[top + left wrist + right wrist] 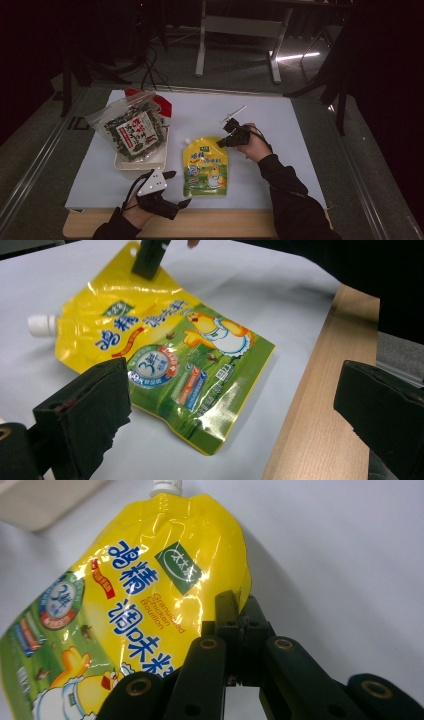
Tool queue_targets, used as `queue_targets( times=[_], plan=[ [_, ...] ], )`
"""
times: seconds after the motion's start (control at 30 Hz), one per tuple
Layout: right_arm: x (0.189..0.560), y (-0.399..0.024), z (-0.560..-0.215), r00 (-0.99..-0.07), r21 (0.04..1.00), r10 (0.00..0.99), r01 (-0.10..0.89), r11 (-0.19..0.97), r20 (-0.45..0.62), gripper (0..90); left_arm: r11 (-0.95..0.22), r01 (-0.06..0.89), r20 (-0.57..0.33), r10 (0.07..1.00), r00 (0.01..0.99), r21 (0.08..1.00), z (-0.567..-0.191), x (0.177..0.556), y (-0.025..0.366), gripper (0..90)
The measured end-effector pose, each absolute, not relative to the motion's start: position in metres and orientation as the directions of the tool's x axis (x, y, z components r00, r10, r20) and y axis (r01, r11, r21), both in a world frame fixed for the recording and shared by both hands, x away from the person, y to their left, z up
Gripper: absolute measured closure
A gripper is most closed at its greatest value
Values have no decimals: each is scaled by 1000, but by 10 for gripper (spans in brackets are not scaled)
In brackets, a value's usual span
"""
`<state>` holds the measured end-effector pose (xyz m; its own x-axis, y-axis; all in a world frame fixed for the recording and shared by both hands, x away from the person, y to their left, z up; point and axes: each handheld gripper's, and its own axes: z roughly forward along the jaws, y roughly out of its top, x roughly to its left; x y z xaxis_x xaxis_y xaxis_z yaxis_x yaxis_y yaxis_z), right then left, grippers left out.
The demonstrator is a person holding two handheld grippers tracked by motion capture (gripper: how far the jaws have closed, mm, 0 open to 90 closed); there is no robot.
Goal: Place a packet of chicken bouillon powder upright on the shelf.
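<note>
The worktop (280, 150) carried, from largest down, a white tray (142, 162) with a seaweed bag (132, 131) lying on it, and the yellow bouillon pouch (205, 167) flat just beside the tray. The right gripper (226, 140) had its fingers pinched tight on the pouch's upper edge near the spout (166, 486): the lifting step, by my reading. The left gripper (176, 189) hovered near the pouch's bottom, fingers wide apart and empty. Next, probably, a steady raise without the slick film slipping.
</note>
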<state>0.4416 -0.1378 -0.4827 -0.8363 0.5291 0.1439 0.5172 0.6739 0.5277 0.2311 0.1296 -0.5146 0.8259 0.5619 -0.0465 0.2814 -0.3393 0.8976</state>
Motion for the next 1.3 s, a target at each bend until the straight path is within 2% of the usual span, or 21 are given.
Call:
queue_targets(
  times=[0.7,0.83,1.0,1.2,1.3],
  plan=[
    [387,-142,-417,-918,690,396,296,661,15,900,-338,295,-41,592,805,894,-513,234,134,29],
    [373,-142,-407,-931,710,365,249,659,-12,900,-323,330,-73,609,790,887,-508,238,137,61],
    [359,-145,-398,-943,731,331,200,652,-37,900,-333,347,-57,644,763,877,-499,241,141,80],
    [342,-148,-392,-956,745,286,143,651,-68,900,-315,364,-53,689,723,876,-491,248,145,247],
    [335,-151,-389,-960,750,271,124,649,-76,900,-298,368,-64,696,715,881,-490,253,146,294]
  ],
)
